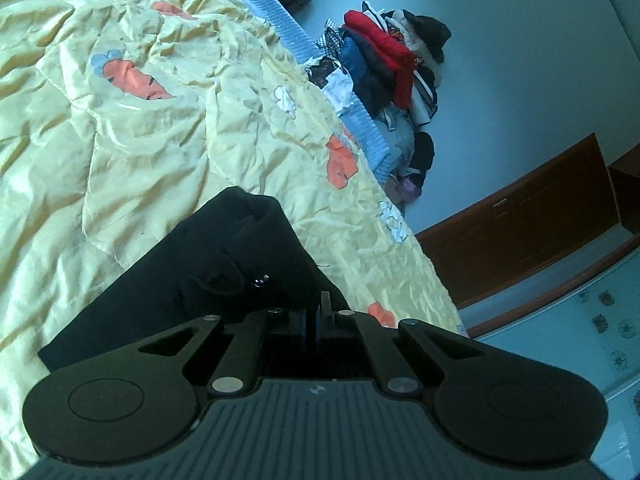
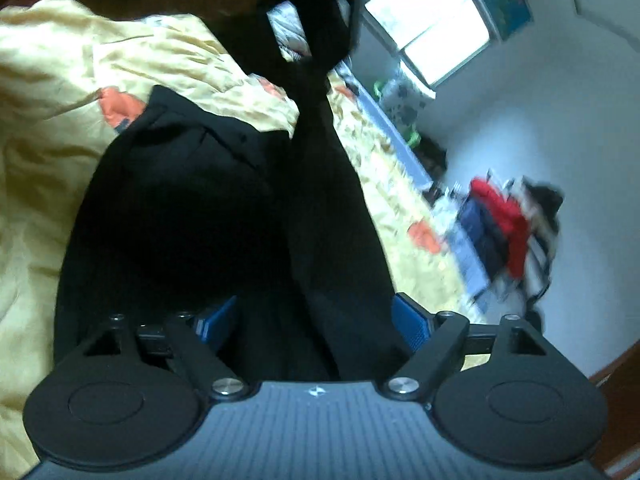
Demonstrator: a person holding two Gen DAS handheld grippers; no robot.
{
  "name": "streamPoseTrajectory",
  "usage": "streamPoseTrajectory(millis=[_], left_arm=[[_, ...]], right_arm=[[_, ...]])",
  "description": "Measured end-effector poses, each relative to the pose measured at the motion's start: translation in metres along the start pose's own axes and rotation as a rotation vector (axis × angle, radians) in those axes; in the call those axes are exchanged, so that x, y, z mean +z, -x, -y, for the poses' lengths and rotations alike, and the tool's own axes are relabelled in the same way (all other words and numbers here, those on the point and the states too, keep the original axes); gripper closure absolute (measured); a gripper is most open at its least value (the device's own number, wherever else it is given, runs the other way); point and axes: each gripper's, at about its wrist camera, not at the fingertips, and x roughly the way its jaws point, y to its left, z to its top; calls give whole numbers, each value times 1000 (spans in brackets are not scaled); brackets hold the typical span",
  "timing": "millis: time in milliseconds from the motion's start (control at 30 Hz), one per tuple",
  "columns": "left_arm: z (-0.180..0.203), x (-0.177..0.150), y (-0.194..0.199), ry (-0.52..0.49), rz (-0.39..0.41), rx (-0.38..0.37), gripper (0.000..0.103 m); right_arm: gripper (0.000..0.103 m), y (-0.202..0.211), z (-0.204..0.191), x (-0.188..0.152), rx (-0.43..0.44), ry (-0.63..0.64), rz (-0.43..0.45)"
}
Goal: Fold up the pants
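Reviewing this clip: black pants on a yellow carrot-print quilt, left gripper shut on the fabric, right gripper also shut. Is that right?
Not quite. The right gripper is open: the right wrist view shows its blue fingers spread, black pants between them. The rest holds.

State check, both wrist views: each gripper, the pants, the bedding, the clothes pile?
left gripper: shut on black pants.
right gripper: jaws open, pants fabric lying between them.
black pants: bunched on the bed, partly lifted.
yellow quilt: spread, wrinkled.
clothes pile: heaped against the wall, unfolded.
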Motion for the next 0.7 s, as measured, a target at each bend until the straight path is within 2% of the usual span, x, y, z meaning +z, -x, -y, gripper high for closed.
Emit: streamPoseTrajectory(millis=[67, 133, 167, 300, 467, 633, 700], left_arm=[[0, -1, 5, -4, 7, -3, 101], [0, -3, 10, -13, 11, -5, 101], [0, -3, 12, -18, 12, -3, 101], [-8, -7, 28, -67, 25, 25, 101], [-33, -22, 45, -79, -15, 75, 101], [-55, -34, 36, -85, -59, 180, 101], [-59, -37, 37, -96, -56, 189, 101]], right_arm=[[67, -12, 5, 1, -13, -8, -33], [88, -19, 8, 0, -35, -5, -57], [96, -20, 9, 1, -42, -4, -57], [96, 5, -2, 5, -13, 32, -31], [97, 46, -30, 10, 92, 68, -10], [97, 48, -51, 7, 177, 71, -25], [97, 47, -55, 7, 182, 63, -27]])
